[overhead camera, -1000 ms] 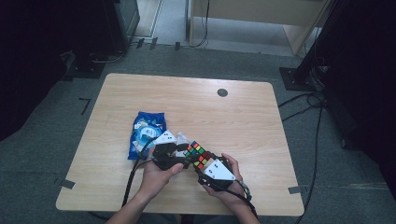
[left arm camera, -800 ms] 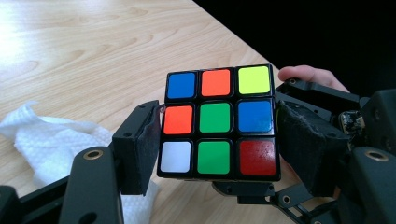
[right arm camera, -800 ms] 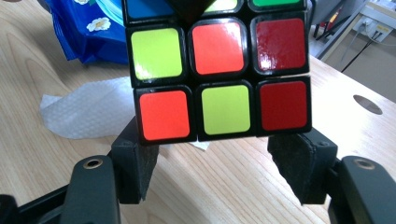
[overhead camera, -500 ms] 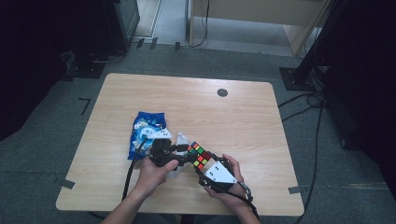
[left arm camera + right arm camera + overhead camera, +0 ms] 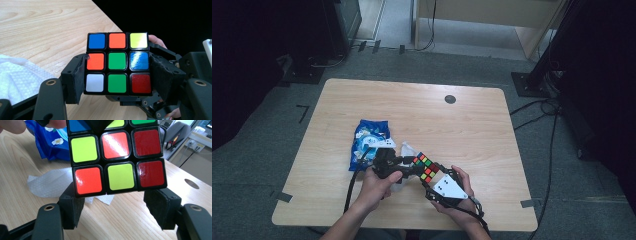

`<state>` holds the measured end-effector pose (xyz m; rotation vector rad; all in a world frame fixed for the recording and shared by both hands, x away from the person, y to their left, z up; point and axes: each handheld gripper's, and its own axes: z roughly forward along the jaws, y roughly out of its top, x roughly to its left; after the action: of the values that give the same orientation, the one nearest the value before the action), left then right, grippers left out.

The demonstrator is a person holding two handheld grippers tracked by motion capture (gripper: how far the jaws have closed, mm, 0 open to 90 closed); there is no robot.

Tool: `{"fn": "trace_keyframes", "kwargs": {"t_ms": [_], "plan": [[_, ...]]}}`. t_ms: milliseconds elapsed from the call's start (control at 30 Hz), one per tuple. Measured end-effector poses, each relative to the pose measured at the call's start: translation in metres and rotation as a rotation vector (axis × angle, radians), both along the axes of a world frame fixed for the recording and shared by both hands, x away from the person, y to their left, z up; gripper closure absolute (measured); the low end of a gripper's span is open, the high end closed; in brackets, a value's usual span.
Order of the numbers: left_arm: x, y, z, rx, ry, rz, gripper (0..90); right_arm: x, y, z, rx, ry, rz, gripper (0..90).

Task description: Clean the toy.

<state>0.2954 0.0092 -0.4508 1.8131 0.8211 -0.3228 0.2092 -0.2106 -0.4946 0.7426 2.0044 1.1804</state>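
Cube (image 5: 426,167), colour-tiled puzzle, was held above the near part of the wooden table (image 5: 472,125), between both grippers. Left gripper (image 5: 117,77): pads clamped against two opposite cube sides. Right gripper (image 5: 117,211): jaws parted beneath the cube, contact apparently uncertain. Blue packet (image 5: 368,141) and white tissue (image 5: 47,185) lay alongside.

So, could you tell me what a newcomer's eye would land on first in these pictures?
Most likely the colourful puzzle cube, held off the table's near edge between the left gripper and right gripper. Next comes the blue packet just left of the hands, with a white paper towel lying beside it on the wooden table.
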Motion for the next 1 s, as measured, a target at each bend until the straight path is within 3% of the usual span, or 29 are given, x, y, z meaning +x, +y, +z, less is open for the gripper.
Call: {"fn": "trace_keyframes", "kwargs": {"t_ms": [67,167,367,567,700,800,900,1000], "plan": [[0.0,0.001,0.001,-0.004,0.001,-0.002,34.3,-0.001,0.001,0.0,0.004,0.0,-0.002,35.1],[0.002,0.004,0.001,-0.042,0.029,-0.016,34.8,-0.001,-0.001,0.002,0.026,-0.01,0.006,34.8],[0.003,0.003,-0.001,-0.062,0.059,-0.037,34.9,-0.002,-0.001,0.003,0.049,-0.023,0.012,33.0],[0.004,0.0,-0.004,-0.055,0.069,-0.052,34.8,-0.003,-0.001,0.005,0.068,-0.024,0.027,33.2],[0.005,0.0,-0.005,-0.043,0.069,-0.04,34.6,-0.003,0.002,0.005,0.038,-0.017,0.02,34.6],[-0.001,-0.005,-0.002,0.029,0.008,0.003,32.8,-0.002,0.007,0.003,-0.006,-0.017,-0.006,34.7],[-0.008,-0.008,0.005,0.105,-0.085,0.045,32.5,-0.001,0.007,0.002,-0.025,-0.004,-0.016,34.8],[-0.014,-0.008,0.013,0.163,-0.179,0.108,39.2,0.002,0.006,-0.001,-0.047,0.017,-0.042,34.8]]}}
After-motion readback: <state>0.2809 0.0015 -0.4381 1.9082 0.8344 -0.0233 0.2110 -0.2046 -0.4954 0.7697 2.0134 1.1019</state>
